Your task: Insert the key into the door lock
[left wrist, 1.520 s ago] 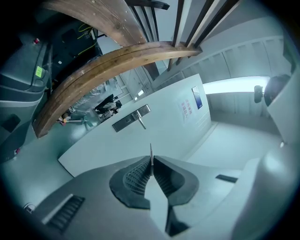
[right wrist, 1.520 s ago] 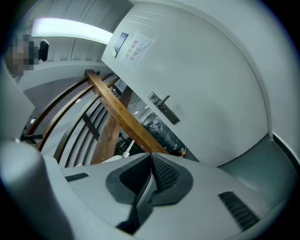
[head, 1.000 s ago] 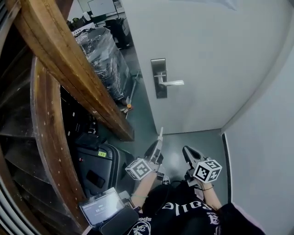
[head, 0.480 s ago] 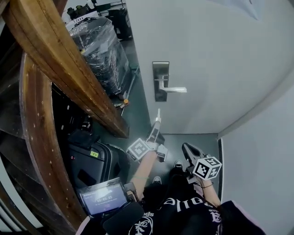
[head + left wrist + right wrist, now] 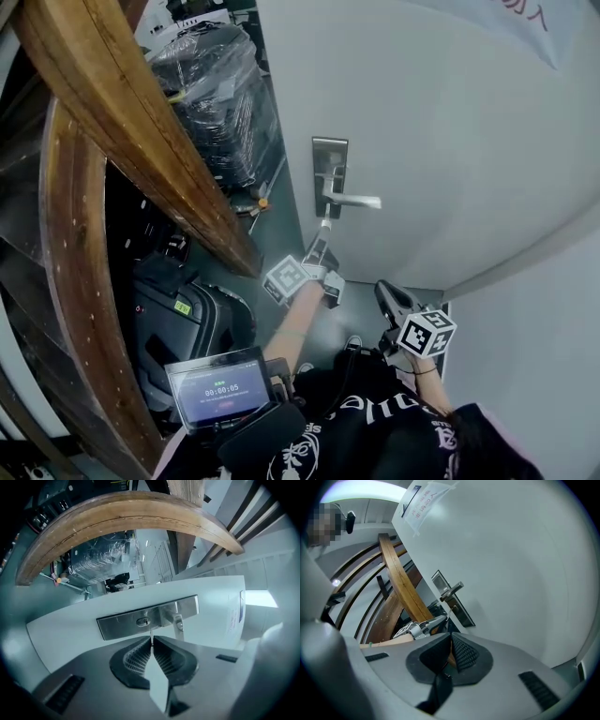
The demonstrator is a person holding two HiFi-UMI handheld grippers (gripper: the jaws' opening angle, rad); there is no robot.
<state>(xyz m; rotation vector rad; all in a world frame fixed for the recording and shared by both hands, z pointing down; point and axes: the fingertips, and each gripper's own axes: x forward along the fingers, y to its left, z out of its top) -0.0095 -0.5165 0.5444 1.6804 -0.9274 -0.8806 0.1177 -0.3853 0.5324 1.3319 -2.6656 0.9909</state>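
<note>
Head view looks steeply down; both gripper views face the lock plate [image 5: 117, 625].

One door [image 5: 441, 122], filling the upper right. On it, one lock plate [image 5: 329, 178] with one lever handle [image 5: 356, 200] and one keyhole [image 5: 143, 621]. One key [image 5: 151, 632]. Two grippers: left gripper [image 5: 321, 246] at centre, right gripper [image 5: 384, 292] at lower right. Two marker cubes [image 5: 286, 278], one per gripper. Two curved wooden beams [image 5: 141, 122] along the left. One plastic-wrapped load [image 5: 216, 103] at top. One lit screen [image 5: 219, 386] at bottom left. One paper notice [image 5: 424, 506] on the door.
</note>
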